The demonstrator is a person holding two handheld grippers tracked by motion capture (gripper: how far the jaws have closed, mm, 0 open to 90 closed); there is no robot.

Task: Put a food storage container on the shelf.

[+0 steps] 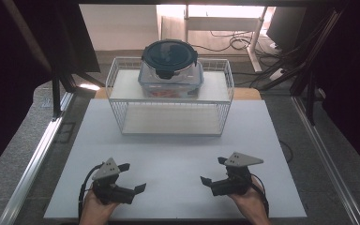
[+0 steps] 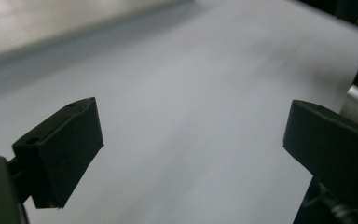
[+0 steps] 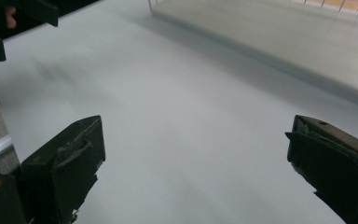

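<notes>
A white wire rack [image 1: 117,101] with two shelves stands at the back of the white board [image 1: 178,150]. On its top shelf sits a clear rectangular container [image 1: 146,80], and a round container with a dark blue clip lid [image 1: 169,54] rests on top of it. My left gripper [image 1: 133,176] [image 2: 191,140] is low over the board near the front edge, jaws wide apart with nothing between them. My right gripper [image 1: 213,169] [image 3: 196,154] is held the same way on the other side, open and empty. The two point inward toward each other.
The rack's lower shelf [image 3: 279,42] is bare. Metal rails [image 1: 37,154] run along both sides of the table, with dark curtains beyond. Cables [image 1: 234,42] lie on the floor behind the table. The other hand's gripper [image 3: 9,23] shows at the top left of the right gripper view.
</notes>
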